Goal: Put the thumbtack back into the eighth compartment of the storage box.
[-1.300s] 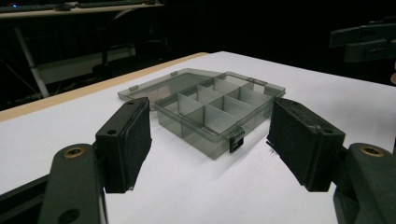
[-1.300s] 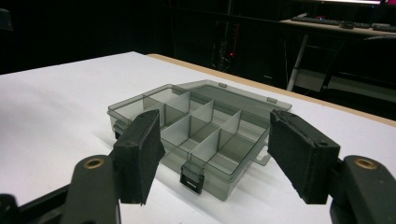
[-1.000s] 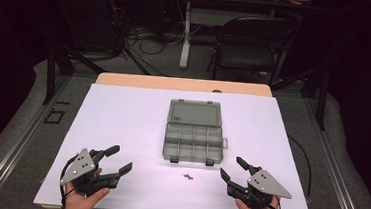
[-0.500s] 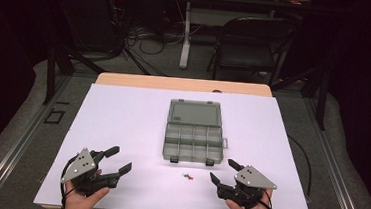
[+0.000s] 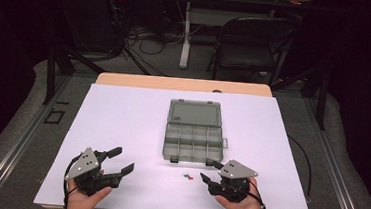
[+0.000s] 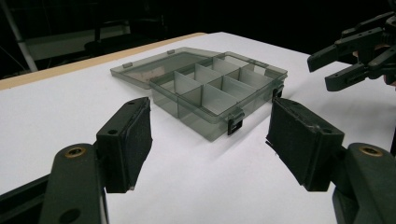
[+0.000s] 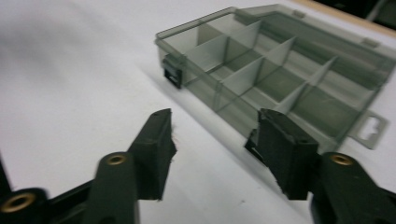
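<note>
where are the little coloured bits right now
In the high view the small coloured pieces lie on the white table cover, just in front of the open compartment box, left of the right gripper.

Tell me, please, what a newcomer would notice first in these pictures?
First, the open grey box with empty compartments, in the middle of the white table. Next, the small red and green bits lying just in front of it, beside the right gripper, whose fingers stand open and have just been closing, with nothing between them.

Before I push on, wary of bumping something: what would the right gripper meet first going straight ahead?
Probably the open smoky-grey plastic compartment box; the right gripper, jaws just closing on nothing, points at its near wall.
</note>
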